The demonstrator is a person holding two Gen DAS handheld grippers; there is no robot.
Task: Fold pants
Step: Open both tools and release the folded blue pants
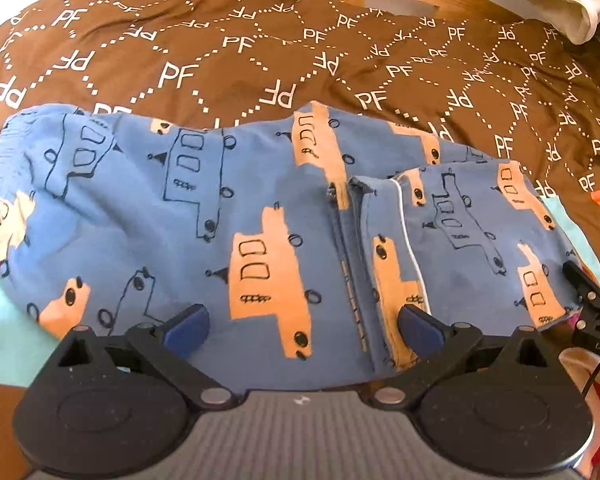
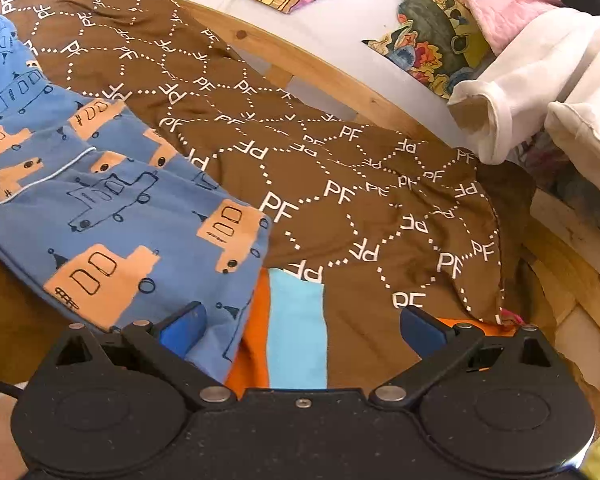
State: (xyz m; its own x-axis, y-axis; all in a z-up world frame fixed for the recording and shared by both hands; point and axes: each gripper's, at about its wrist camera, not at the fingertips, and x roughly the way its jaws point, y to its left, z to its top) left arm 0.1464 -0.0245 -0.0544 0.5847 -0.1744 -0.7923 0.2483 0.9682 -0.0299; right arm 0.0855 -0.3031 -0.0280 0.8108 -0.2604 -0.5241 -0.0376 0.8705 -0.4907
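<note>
Across the middle of the left wrist view lie the pants (image 1: 204, 216), blue with orange and outlined trucks, spread on a brown bedspread (image 1: 228, 52) printed with white letters. Their elastic waistband sits at the left edge of the frame, and toward the right a layer with a white piped edge lies doubled over the rest, so at least one fold appears made. The left gripper (image 1: 303, 326) hovers at the lower centre, jaws wide apart with cloth showing between the blue pads but not pinched. In the right wrist view the right gripper (image 2: 302, 330) sits at the lower centre, jaws likewise spread and gripping nothing; its left pad is over the near corner of the pants, and its right pad is over the bedspread and a strip of orange and light-blue cloth (image 2: 296, 320).

Risks, as judged:
- Closing the right jaws where they stand could catch the striped cloth or the bedspread along with the pants, dragging bedding into the fold.
- The soft, rumpled bedspread gives little support; a pull on one edge may slide the whole garment instead of folding it.
- The doubled layer is loose and could slip open if only its top sheet is pinched.
- A white garment (image 2: 512, 116) at the upper right lies well clear.
</note>
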